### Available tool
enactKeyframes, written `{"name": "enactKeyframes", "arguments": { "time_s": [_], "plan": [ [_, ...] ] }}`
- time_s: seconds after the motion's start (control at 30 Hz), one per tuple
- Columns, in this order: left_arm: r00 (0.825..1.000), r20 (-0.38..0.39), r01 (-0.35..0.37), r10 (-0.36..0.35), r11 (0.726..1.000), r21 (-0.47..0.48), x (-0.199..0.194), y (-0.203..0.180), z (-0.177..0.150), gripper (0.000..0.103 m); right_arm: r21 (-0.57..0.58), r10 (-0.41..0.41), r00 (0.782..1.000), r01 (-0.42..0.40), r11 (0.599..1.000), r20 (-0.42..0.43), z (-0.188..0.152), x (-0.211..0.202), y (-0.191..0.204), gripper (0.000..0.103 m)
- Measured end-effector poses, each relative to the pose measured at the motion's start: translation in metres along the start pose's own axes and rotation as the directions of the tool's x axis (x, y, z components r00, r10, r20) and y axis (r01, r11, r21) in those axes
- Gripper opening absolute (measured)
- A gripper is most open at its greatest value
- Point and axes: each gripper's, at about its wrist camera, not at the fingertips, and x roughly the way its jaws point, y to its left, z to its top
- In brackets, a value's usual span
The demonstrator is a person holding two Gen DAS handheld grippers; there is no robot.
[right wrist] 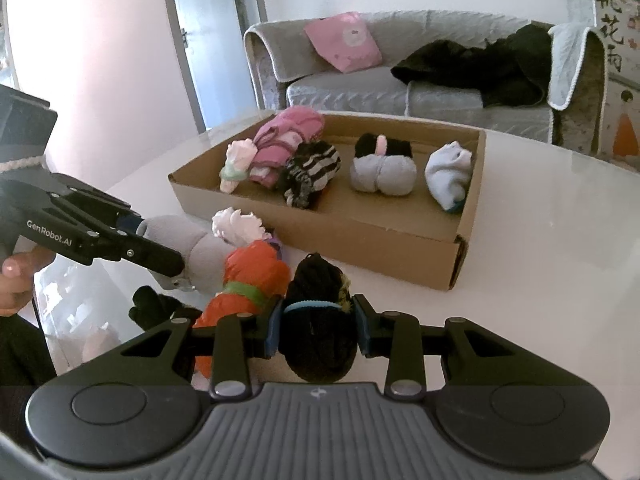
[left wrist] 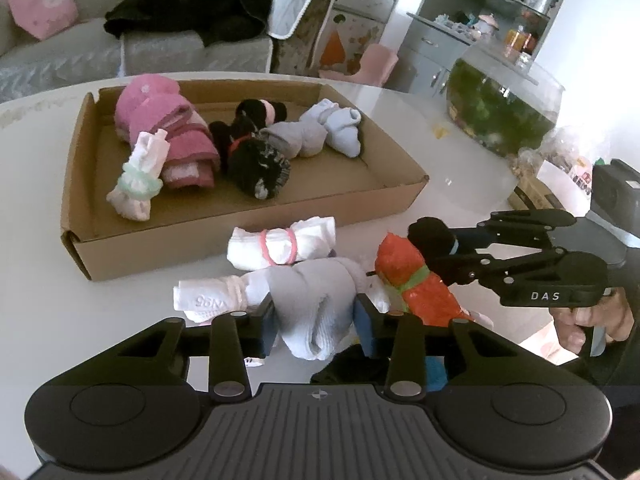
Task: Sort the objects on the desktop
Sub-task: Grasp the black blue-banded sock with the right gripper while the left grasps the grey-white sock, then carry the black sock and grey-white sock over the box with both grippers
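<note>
Sock bundles lie in two groups on our white surface (left wrist: 32, 152): some already in the cardboard box (left wrist: 248, 236) at centre frame, others loose in front of it. In the left wrist view, our left gripper (left wrist: 316, 320) is closed around a pale grey sock bundle (left wrist: 316, 300), low centre, blue pads pressing both sides. Just beside it sit a white bundle with pink bands (left wrist: 280, 246), a white roll (left wrist: 208, 300) to its left, and an orange bundle with a green band (left wrist: 412, 280) to its right. In the right wrist view, our right gripper (right wrist: 318, 328) clamps a black sock bundle (right wrist: 318, 320) with a blue band, low centre, near the box's front wall. Inside the box: a pink bundle (left wrist: 160, 120), a black striped bundle (right wrist: 312, 172), a grey bundle (right wrist: 382, 174) and a light blue bundle (right wrist: 448, 176), side by side.
</note>
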Motion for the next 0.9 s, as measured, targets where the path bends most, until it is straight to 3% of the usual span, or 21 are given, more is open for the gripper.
{"name": "enactKeyframes", "arguments": {
  "time_s": [0.4,0.7,0.9],
  "plan": [
    [0.997,0.069,0.027,-0.026,1.0,-0.014,-0.015,0.006,0.003,0.043,0.013,0.006,1.0,-0.006,1.0,0.019,0.001,-0.004,-0.009,0.033],
    [0.984,0.169,0.062,-0.053,0.997,-0.052,-0.046,0.025,0.011,0.041,0.065,0.002,0.997,-0.006,0.998,0.071,0.007,-0.019,-0.028,0.033],
    [0.973,0.21,0.122,-0.1,0.988,-0.096,-0.055,0.039,0.015,0.041,0.112,0.01,0.993,-0.024,0.993,0.12,0.012,-0.025,-0.038,0.033]
  ]
}}
